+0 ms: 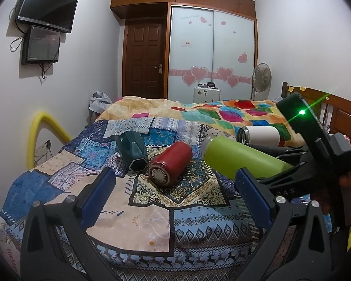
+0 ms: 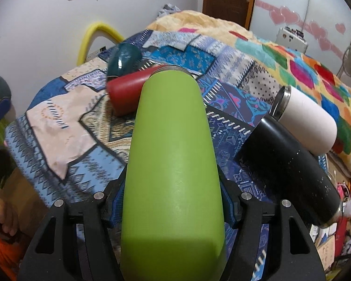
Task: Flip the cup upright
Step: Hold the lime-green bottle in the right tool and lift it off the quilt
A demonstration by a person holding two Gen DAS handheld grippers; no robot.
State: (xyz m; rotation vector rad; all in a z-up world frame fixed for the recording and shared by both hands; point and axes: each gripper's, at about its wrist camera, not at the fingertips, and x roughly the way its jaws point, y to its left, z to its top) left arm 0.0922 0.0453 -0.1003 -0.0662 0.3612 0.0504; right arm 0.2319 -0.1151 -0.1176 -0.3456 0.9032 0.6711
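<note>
My right gripper [image 2: 174,201] is shut on a lime green cup [image 2: 173,154], held lengthwise between its blue pads above the bed, mouth pointing away. In the left wrist view the green cup [image 1: 241,158] is lifted at the right, gripped by the right gripper [image 1: 299,161]. My left gripper [image 1: 175,199] is open and empty over the quilt. A red cup [image 1: 169,166] lies on its side ahead of it, with a dark teal faceted cup [image 1: 132,151] lying to its left. A white cup [image 1: 259,135] and a black cup [image 2: 290,171] lie on their sides at the right.
The patchwork quilt [image 1: 152,220] covers the bed; a colourful blanket [image 1: 222,112] is bunched at the back. A yellow foam rail [image 1: 38,131] stands at the bed's left edge. A wooden headboard [image 1: 339,114] is at the right.
</note>
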